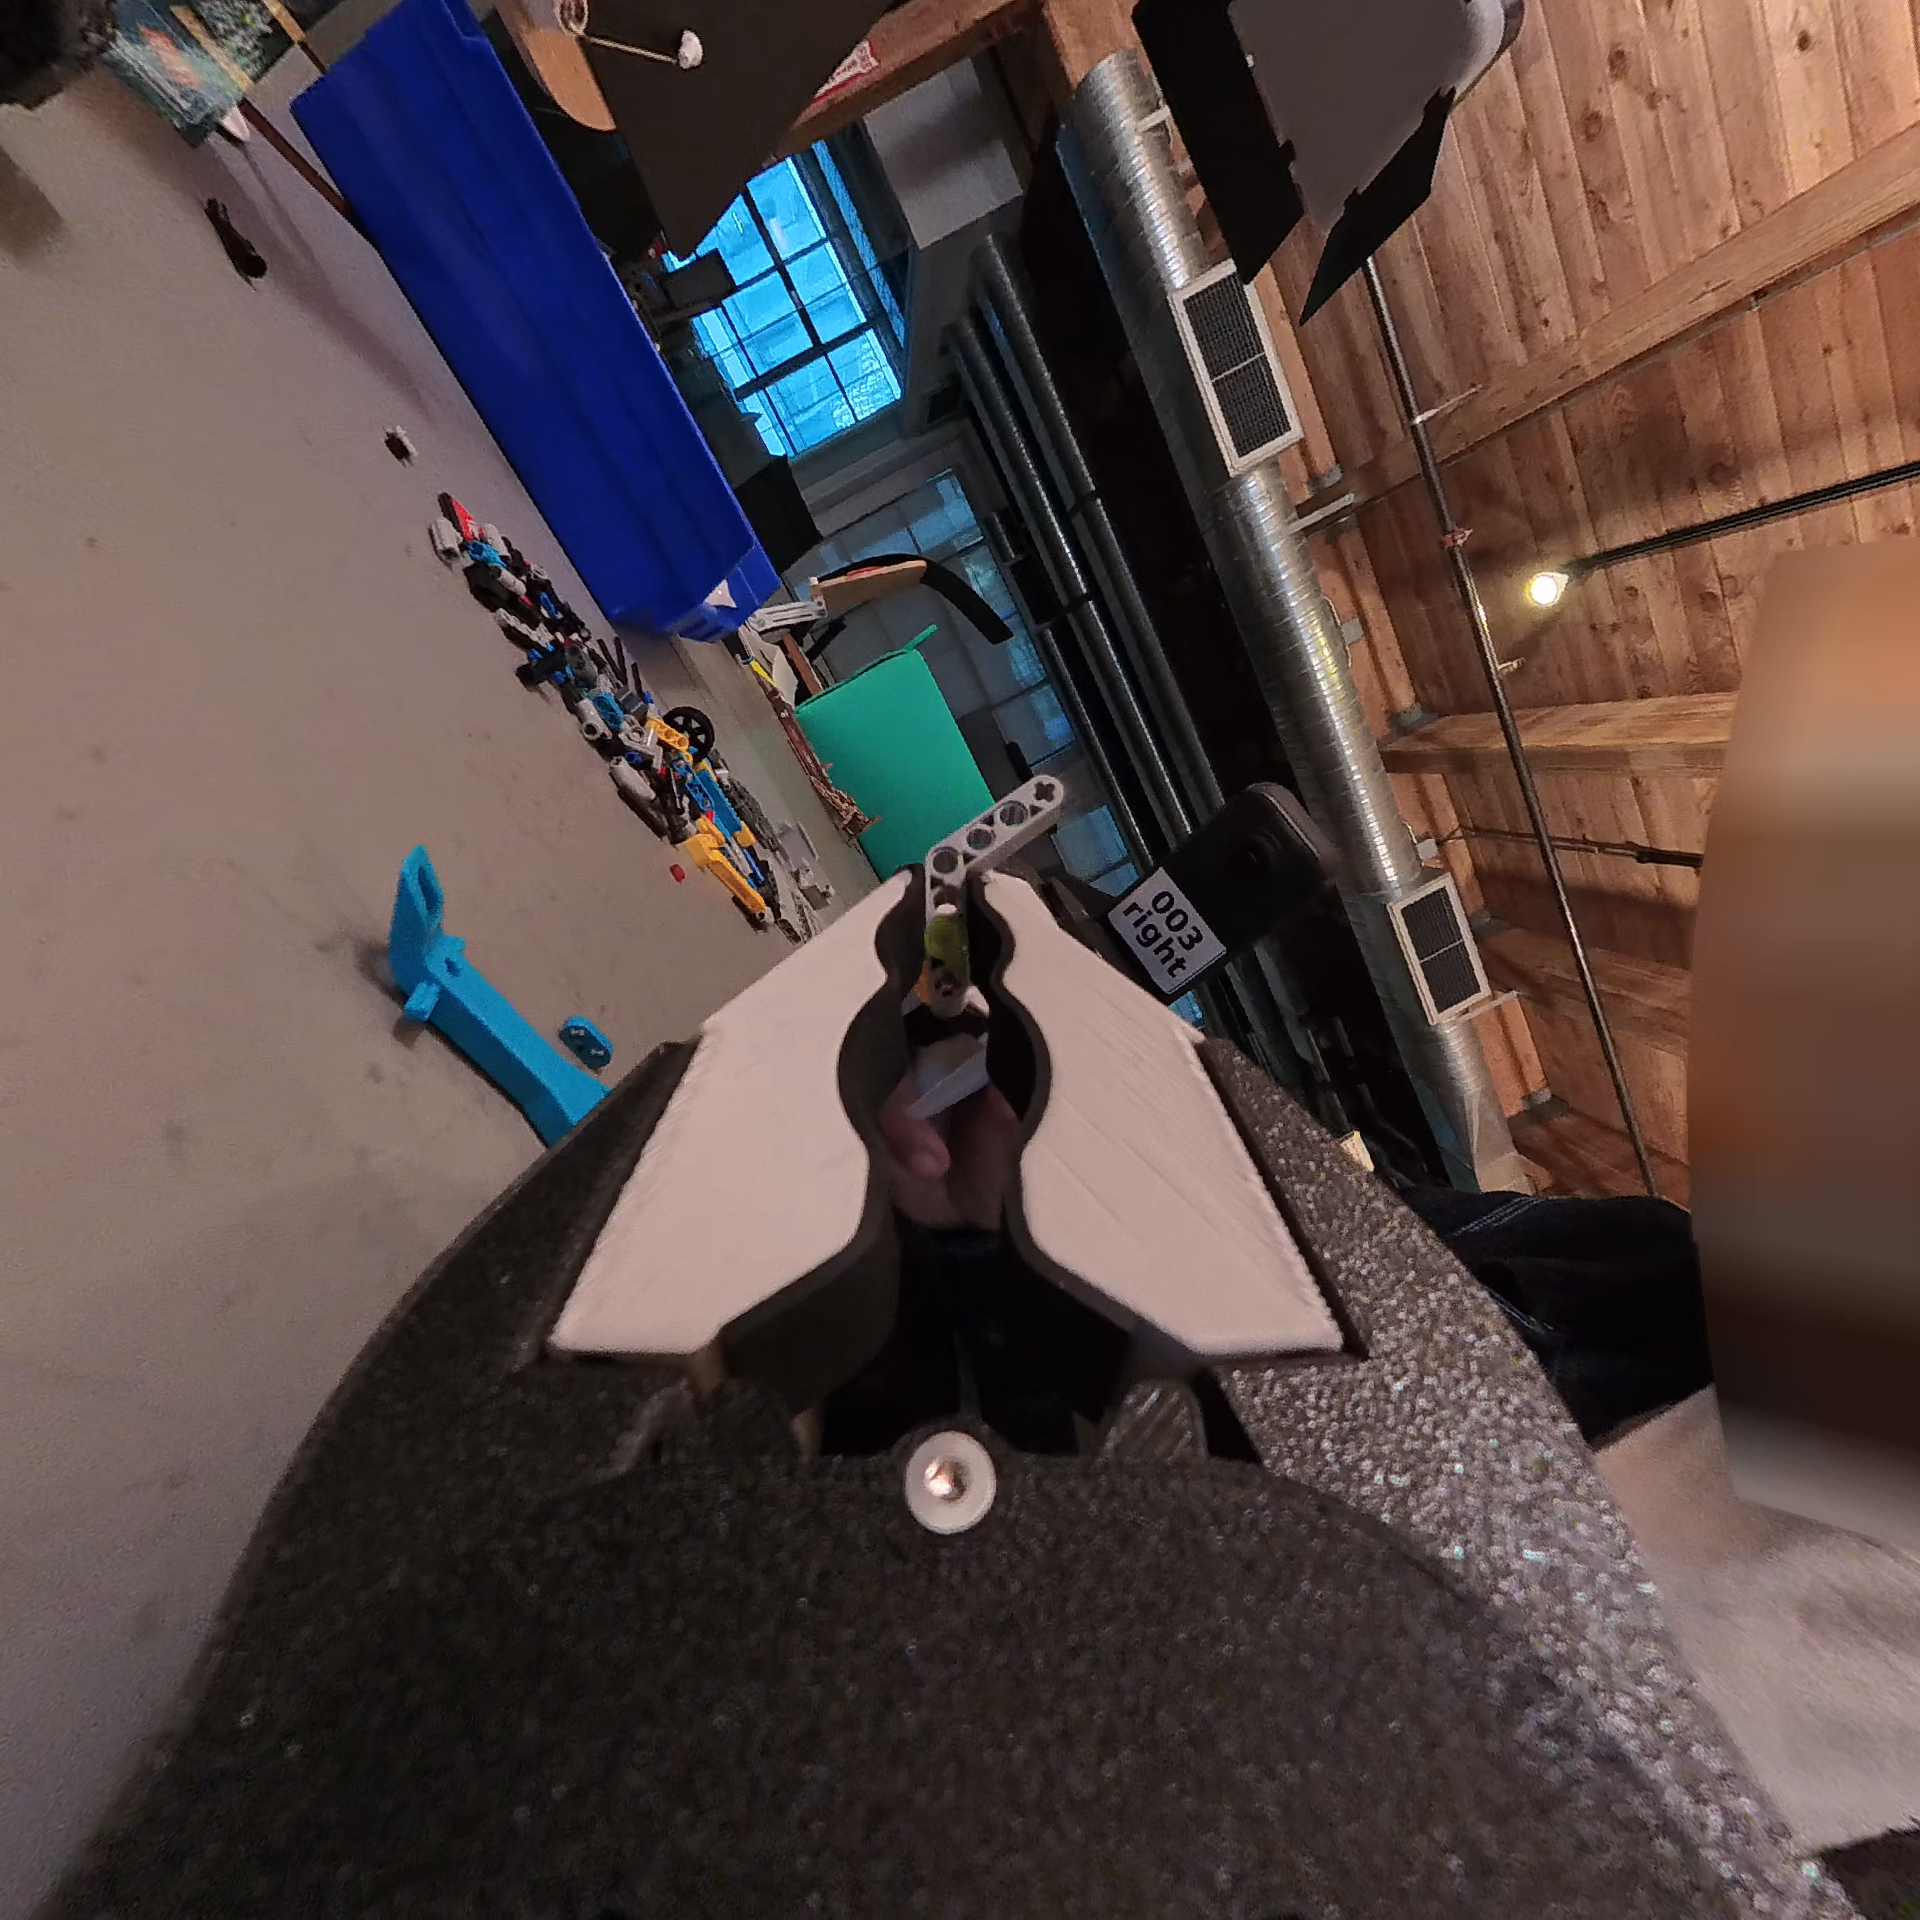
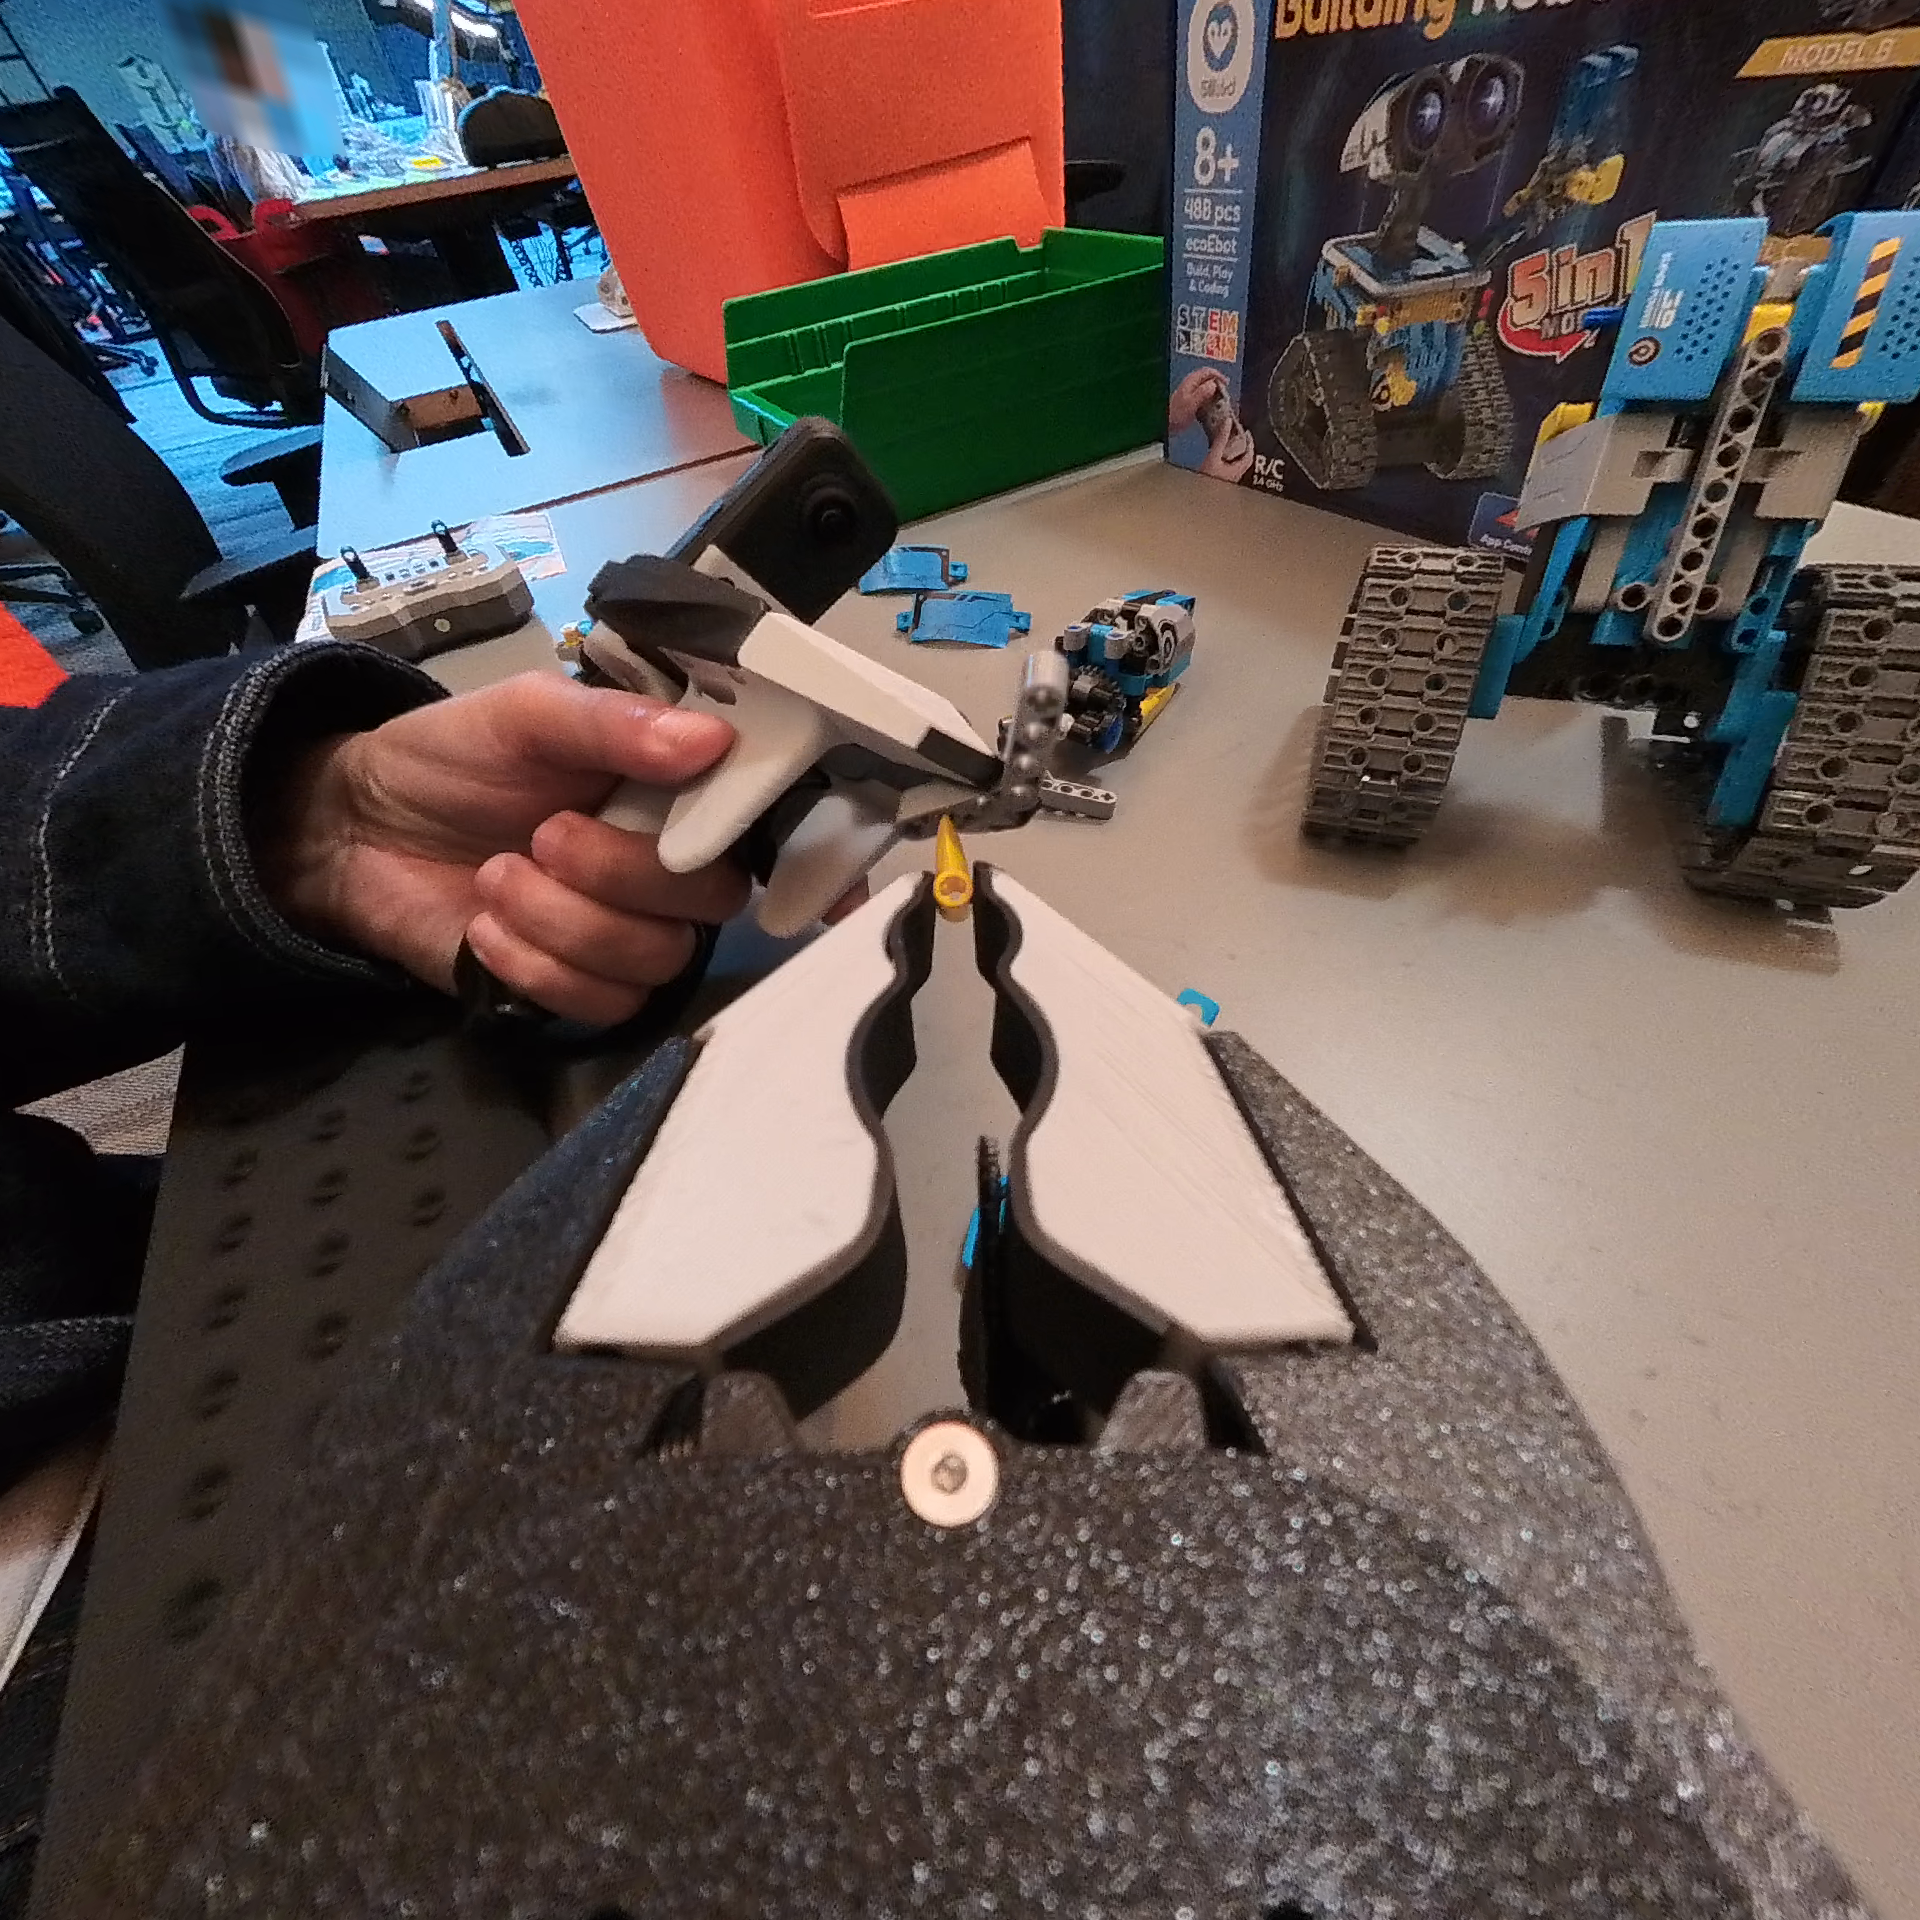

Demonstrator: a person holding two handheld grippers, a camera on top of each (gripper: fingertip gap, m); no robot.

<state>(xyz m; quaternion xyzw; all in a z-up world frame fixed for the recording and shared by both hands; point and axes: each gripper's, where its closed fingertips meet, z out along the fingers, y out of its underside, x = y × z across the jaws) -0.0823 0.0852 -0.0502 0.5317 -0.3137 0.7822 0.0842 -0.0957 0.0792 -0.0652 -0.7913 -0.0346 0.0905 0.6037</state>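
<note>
Right gripper jaws pinch a small yellow pin; left gripper jaws clamp a grey holed beam.

Right of centre in the left wrist view, a black label with white print sits on a dark housing. A small red-and-white sign hangs at the top edge, too small to read. In the right wrist view, upper right, a toy box carries brand, age and piece-count print, and the tracked model's blue panel bears small marks.
</note>
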